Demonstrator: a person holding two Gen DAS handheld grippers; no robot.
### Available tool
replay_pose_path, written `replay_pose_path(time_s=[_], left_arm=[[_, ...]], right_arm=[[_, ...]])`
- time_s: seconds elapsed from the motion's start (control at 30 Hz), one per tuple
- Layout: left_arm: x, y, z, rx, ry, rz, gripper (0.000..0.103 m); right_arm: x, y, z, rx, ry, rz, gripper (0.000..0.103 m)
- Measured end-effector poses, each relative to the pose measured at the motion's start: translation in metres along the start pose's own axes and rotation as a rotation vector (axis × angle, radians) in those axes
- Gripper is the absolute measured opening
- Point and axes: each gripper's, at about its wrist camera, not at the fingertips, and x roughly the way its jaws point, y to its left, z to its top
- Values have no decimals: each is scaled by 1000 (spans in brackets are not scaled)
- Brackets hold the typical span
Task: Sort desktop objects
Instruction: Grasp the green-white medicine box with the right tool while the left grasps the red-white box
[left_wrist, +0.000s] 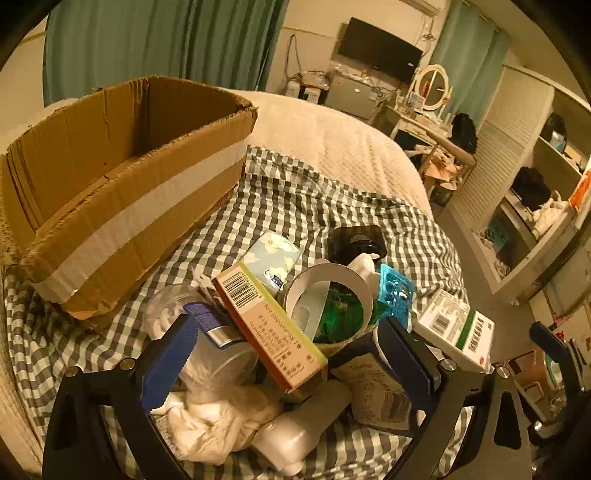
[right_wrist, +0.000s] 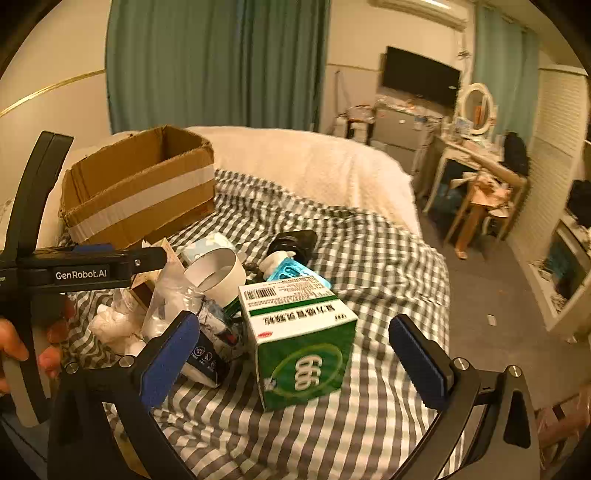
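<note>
Left wrist view first: cardboard box (left_wrist: 122, 177) sits open-topped up at ten o'clock on the checked sheet (left_wrist: 332, 206), and the left gripper (left_wrist: 288, 350) hangs over the clutter pile with its blue pads spread wide, gripping nothing. Between those pads, an orange-edged carton (left_wrist: 269, 325) lies tilted across a clear plastic cup (left_wrist: 218, 365), white cloth (left_wrist: 218, 421) at six o'clock, a white roll of tape (left_wrist: 328, 291) just past centre. Over to the right wrist view: a hand (right_wrist: 22, 350) at nine o'clock holds the other tool, and the right gripper (right_wrist: 295, 354) is spread open around the green-and-white box (right_wrist: 299, 343), pads clear of both sides.
</note>
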Motion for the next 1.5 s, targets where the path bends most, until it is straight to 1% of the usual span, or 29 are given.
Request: replay_pose_path(time_s=[0.1, 0.13, 0.2, 0.3, 0.37, 0.43, 0.53, 0.63, 0.67, 0.7, 0.73, 0.77, 0.8, 0.83, 0.87, 0.93, 1.13, 1.23, 1.37, 1.5], left_arm=[[11, -4, 1, -4, 22, -3, 95], [12, -5, 1, -3, 30, -6, 95], [16, -6, 1, -8, 34, 1, 95], [21, -4, 2, -26, 40, 13, 95], [24, -4, 2, -35, 46, 23, 95], [26, -5, 1, -22, 43, 32, 95], [33, -11, -2, 17, 23, 68, 95], [44, -22, -7, 88, 34, 116, 94], [46, -24, -8, 107, 36, 119, 93], [48, -26, -10, 119, 41, 127, 86], [49, -28, -12, 128, 43, 142, 75], [48, -30, -12, 146, 37, 162, 70], [47, -31, -13, 165, 28, 178, 60], [46, -32, -12, 183, 21, 188, 53], [45, -34, -12, 203, 15, 197, 50], [43, -35, -13, 229, 1, 216, 38], [41, -35, -14, 284, -21, 225, 32], [37, -33, -13, 290, -34, 211, 32], [29, -31, -11, 284, -53, 188, 31], [13, -31, -11, 299, -98, 169, 31]], right_arm=[[19, -1, -2, -58, 19, -3, 103], [26, -2, -3, -58, 22, 15, 103], [34, -4, -3, -44, 15, 54, 103], [46, -8, -3, -20, -8, 78, 103], [54, -10, -4, -3, -8, 99, 103], [59, -11, -7, -6, 2, 100, 103], [67, -14, -14, -18, 22, 107, 103], [74, -21, -22, 18, 33, 133, 103], [76, -23, -24, 34, 35, 146, 103], [78, -25, -27, 54, 38, 163, 103], [79, -27, -29, 67, 38, 172, 98], [79, -29, -31, 76, 36, 183, 94], [79, -31, -32, 86, 31, 201, 82], [78, -33, -32, 96, 20, 205, 81], [77, -33, -32, 96, 17, 197, 81], [76, -30, -30, 78, 21, 170, 81], [76, -26, -27, 66, 35, 141, 81], [75, -24, -25, 64, 39, 127, 81], [69, -21, -22, 64, 24, 111, 81], [59, -17, -18, 62, 14, 87, 81]])
